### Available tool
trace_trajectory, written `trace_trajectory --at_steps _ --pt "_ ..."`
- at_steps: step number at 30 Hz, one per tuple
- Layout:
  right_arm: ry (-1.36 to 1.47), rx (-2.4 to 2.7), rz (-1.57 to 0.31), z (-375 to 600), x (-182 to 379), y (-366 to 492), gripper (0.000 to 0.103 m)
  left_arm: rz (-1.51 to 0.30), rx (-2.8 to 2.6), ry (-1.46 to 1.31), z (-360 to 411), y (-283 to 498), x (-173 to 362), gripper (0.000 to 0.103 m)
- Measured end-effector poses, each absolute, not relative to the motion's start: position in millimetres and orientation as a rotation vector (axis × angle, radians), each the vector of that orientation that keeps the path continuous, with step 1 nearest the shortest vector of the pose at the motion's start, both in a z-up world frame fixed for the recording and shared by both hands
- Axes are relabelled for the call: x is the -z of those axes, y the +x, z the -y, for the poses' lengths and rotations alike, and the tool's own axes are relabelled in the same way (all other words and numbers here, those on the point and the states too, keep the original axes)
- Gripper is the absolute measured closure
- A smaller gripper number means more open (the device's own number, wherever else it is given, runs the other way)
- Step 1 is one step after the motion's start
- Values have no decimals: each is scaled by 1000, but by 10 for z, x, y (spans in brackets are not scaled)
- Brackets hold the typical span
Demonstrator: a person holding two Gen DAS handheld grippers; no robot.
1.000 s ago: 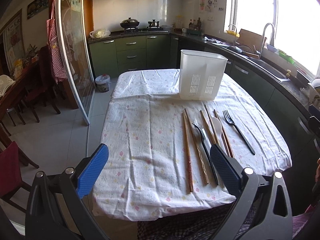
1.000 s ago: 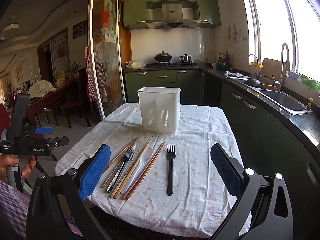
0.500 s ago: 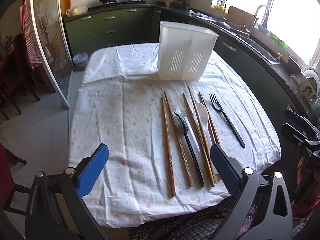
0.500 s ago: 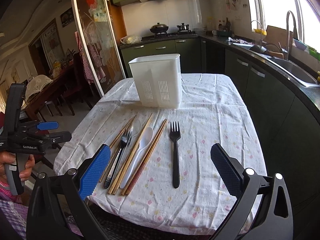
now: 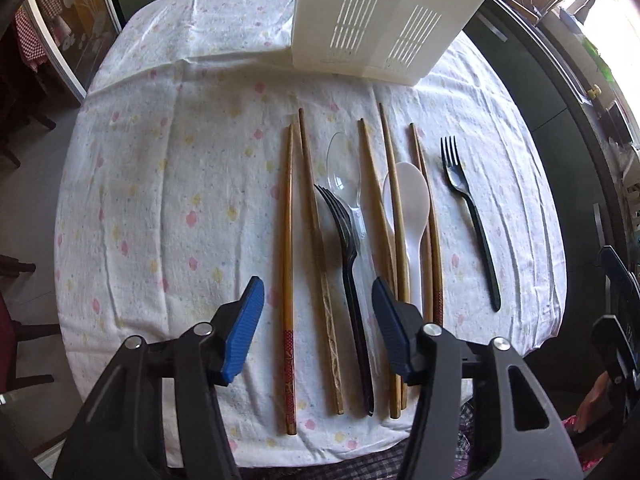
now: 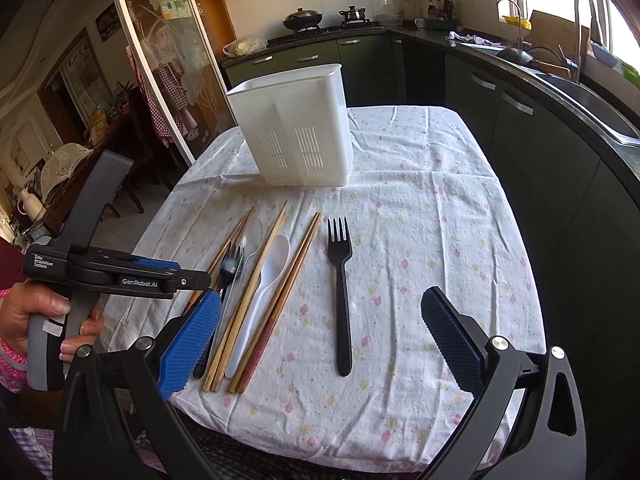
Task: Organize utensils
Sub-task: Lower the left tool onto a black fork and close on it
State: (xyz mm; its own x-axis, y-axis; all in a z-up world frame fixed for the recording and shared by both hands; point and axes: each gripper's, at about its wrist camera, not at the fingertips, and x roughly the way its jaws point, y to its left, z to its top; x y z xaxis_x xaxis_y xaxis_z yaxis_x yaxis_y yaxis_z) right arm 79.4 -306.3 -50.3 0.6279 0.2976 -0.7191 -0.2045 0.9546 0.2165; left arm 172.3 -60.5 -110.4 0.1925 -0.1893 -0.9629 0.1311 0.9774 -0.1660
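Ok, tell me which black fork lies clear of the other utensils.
The black fork on the right, alone on the cloth; the other fork lies among chopsticks, overlapping the clear spoon.

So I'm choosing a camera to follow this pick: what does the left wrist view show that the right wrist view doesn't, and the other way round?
Only the left wrist view: the left gripper from behind, its fingers closing above the leftmost chopsticks and a black fork, touching nothing.

Only the right wrist view: the hand holding that gripper, the open right gripper, the stove.

Both: the white holder, the white spoon, the lone fork, the floral cloth.
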Motion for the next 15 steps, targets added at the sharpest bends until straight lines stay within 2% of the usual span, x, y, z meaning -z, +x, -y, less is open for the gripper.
trace_trajectory --at_steps 2,5,11,15 --pt "121 -289 -848 3075 512 782 4 -1385 228 -75 637 1762 1163 64" --pt "133 -289 -849 3109 533 784 4 -1409 252 -117 684 1801 1229 69" --pt "141 -291 -846 3156 549 769 4 -1401 285 -124 774 1866 1242 69" --pt "146 -291 -847 3159 559 773 4 -1381 293 -117 830 1922 1224 75"
